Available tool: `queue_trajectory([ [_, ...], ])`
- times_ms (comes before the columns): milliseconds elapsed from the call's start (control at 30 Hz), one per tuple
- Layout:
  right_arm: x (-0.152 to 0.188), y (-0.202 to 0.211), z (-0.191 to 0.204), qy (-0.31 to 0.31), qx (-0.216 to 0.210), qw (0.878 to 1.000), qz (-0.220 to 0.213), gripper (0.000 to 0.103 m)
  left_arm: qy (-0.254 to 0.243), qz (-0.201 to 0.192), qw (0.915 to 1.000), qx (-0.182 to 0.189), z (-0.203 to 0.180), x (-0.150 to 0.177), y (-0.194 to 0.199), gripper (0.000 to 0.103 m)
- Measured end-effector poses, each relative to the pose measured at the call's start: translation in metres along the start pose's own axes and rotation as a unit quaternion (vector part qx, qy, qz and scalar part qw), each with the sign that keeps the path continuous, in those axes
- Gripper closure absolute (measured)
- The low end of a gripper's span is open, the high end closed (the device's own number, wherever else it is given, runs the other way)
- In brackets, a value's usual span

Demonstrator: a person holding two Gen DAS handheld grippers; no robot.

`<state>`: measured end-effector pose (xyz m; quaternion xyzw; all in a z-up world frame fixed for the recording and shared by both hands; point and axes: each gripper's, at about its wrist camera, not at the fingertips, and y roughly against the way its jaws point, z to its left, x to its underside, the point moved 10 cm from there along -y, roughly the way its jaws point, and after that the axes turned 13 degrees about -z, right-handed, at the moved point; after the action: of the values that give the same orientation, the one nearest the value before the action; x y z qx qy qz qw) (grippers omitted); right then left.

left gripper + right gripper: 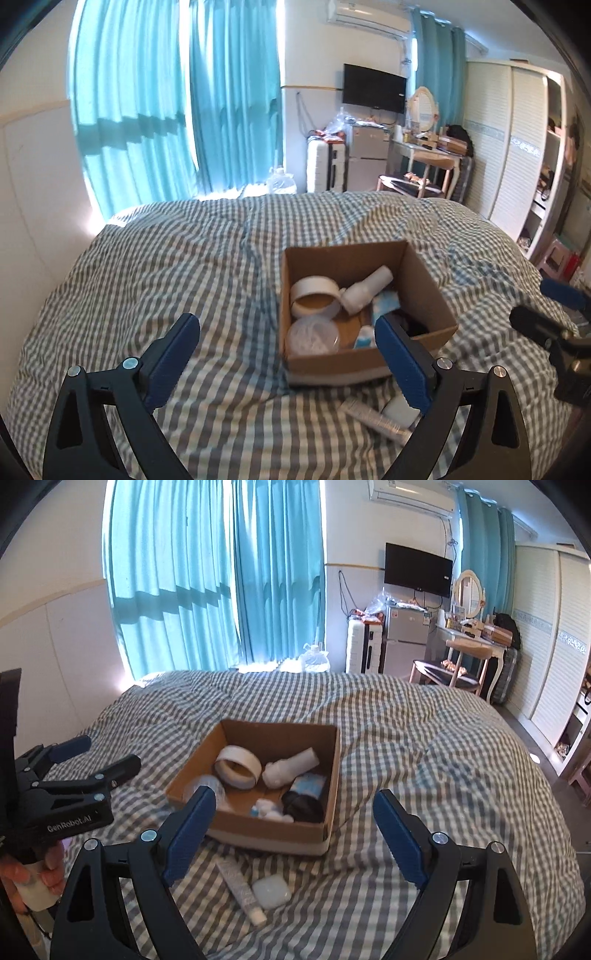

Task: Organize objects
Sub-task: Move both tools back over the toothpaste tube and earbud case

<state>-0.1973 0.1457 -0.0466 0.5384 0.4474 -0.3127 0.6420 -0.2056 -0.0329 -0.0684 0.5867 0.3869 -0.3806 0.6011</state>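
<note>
Cardboard, open-topped and square, the box [258, 805] sat on your gingham quilt [424, 738] holding a tape ring [238, 766] and white bottle [290, 766], a ribbed tube [240, 891] and what looked like a soap case [270, 890] lay just before it, while your left gripper [288, 365] and right gripper [295, 834] both gaped wide, gripping nothing.

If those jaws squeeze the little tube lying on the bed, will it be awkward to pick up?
Probably somewhat. The tube looks soft and flat, so it may buckle when pinched. It lies on yielding checked bedding, touching the white case, which might get nudged.
</note>
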Motion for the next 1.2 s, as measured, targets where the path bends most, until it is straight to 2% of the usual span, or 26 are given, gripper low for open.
queue_trajectory([
  [300, 0.068, -0.020, 0.010, 0.024, -0.002, 0.999, 0.045, 0.016, 0.001, 0.047, 0.9989, -0.008, -0.006, 0.074, -0.005, 0.005],
  [433, 0.097, -0.038, -0.002, 0.023, 0.004, 0.997, 0.076, 0.016, 0.004, 0.074, 0.9972, -0.002, -0.017, 0.100, -0.015, 0.005],
  [533, 0.112, -0.043, -0.013, 0.011, 0.009, 0.996, 0.091, 0.016, 0.005, 0.091, 0.9957, 0.016, -0.032, 0.115, -0.021, 0.005],
  [700, 0.118, -0.043, -0.037, -0.017, 0.019, 0.995, 0.097, 0.016, 0.001, 0.122, 0.9914, 0.047, -0.065, 0.140, -0.029, 0.005],
  [900, 0.119, -0.041, -0.045, -0.025, 0.018, 0.995, 0.097, 0.016, -0.003, 0.146, 0.9851, 0.091, -0.098, 0.158, -0.039, 0.006],
  [1000, 0.125, -0.045, -0.048, -0.036, 0.015, 0.994, 0.102, 0.016, 0.012, 0.167, 0.9803, 0.105, -0.106, 0.169, -0.048, 0.013],
  [1067, 0.130, -0.049, -0.050, -0.045, 0.014, 0.993, 0.110, 0.016, 0.016, 0.183, 0.9771, 0.108, -0.108, 0.178, -0.055, 0.022],
  [1200, 0.138, -0.055, -0.054, -0.059, 0.014, 0.991, 0.122, 0.016, 0.017, 0.190, 0.9747, 0.117, -0.115, 0.184, -0.066, 0.026],
])
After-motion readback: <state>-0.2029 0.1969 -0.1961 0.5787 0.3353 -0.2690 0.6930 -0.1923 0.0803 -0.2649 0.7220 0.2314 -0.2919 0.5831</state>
